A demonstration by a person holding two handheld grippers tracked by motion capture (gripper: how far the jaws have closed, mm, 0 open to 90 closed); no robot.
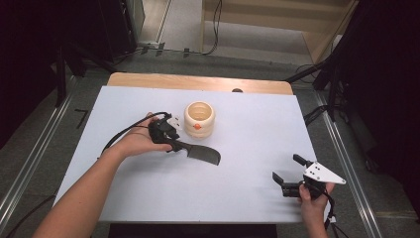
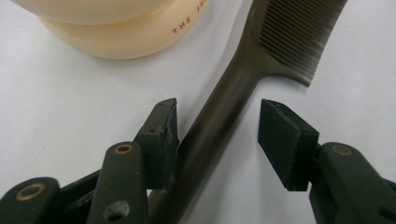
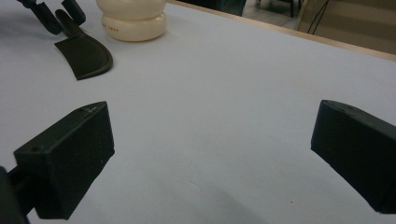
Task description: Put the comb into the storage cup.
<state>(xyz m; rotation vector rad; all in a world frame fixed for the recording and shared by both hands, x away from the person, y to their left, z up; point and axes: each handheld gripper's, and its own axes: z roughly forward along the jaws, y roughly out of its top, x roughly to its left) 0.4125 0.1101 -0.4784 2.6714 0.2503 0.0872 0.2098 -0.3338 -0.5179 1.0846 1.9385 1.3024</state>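
Black plastic, flat and thin, the comb [image 1: 200, 153] lies on the white table [image 1: 247, 144] at about seven o'clock from the cream-coloured cup [image 1: 199, 119], near it but apart. Its long axis runs from ten o'clock to four o'clock in the high view: the handle points toward ten o'clock, into the left gripper [image 1: 166, 133], and the toothed blade points toward four o'clock. In the left gripper view the jaws stand apart astride the comb handle [image 2: 210, 126], one pad touching or nearly touching its side and the other well clear, so nothing is clamped yet. That lopsided straddle is the main risk, as I judge it: if the jaws close from here, the near pad would push the handle sideways before the far one arrives, and the comb could swivel on the smooth surface or skid toward the cup. Because the comb lies so flat, the pads may also ride over its top edge and pinch nothing. The right gripper [image 1: 292, 173] rests at five o'clock on the table, jaws spread wide and holding nothing, too far off to steady a slip.
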